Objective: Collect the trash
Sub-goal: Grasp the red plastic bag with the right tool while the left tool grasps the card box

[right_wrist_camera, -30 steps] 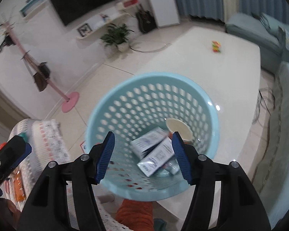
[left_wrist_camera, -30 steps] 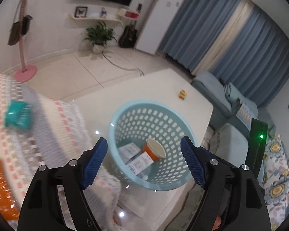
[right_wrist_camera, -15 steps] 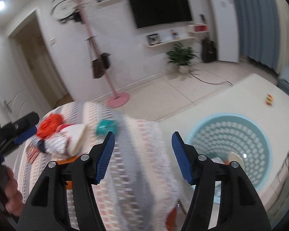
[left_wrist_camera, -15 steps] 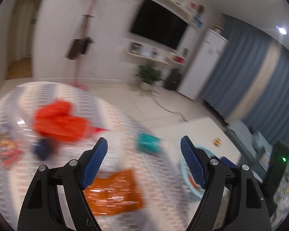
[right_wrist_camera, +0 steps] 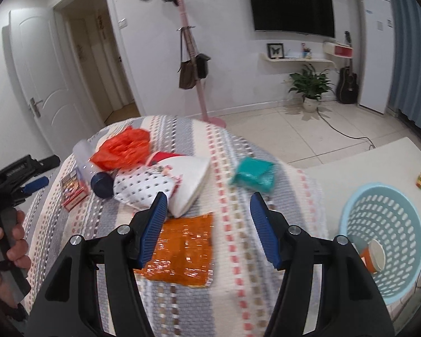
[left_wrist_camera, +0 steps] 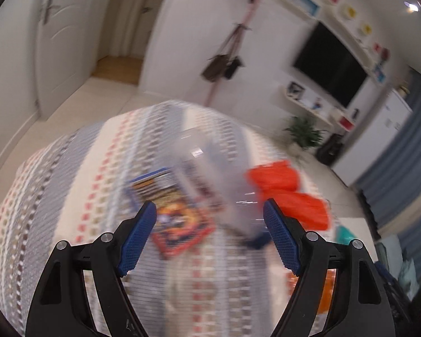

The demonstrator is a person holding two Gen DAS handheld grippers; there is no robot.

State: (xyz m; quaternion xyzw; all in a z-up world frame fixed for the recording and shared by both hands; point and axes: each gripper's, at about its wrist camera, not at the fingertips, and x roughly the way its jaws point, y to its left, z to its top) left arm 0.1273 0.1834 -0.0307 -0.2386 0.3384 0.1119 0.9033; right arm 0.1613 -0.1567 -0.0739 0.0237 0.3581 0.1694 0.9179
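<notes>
Trash lies on a round table with a patterned cloth (right_wrist_camera: 238, 224). An orange foil wrapper (right_wrist_camera: 182, 250) lies flat just under my open, empty right gripper (right_wrist_camera: 209, 199). Beyond it sit a white dotted paper bag (right_wrist_camera: 160, 185), a teal packet (right_wrist_camera: 254, 175), an orange plastic bag (right_wrist_camera: 123, 148), a clear bottle with a blue cap (right_wrist_camera: 89, 168) and a small red packet (right_wrist_camera: 71, 189). The light blue basket (right_wrist_camera: 379, 186) stands at the right. The left wrist view is blurred: my open left gripper (left_wrist_camera: 209, 207) hovers over a colourful packet (left_wrist_camera: 176, 219), the bottle (left_wrist_camera: 219, 188) and the orange bag (left_wrist_camera: 286, 193).
The basket holds a paper cup (right_wrist_camera: 374, 255) and stands on a white table (right_wrist_camera: 350, 163) with a small coloured cube (right_wrist_camera: 420, 181). A hand (right_wrist_camera: 2, 241) holds the left gripper's handle at the left edge. A pink coat stand (right_wrist_camera: 193, 64) and a plant (right_wrist_camera: 310, 84) stand behind.
Both views swung from the basket to the clothed table. The basket slid to the right edge of the right view and left the left view. Both grippers stayed open.
</notes>
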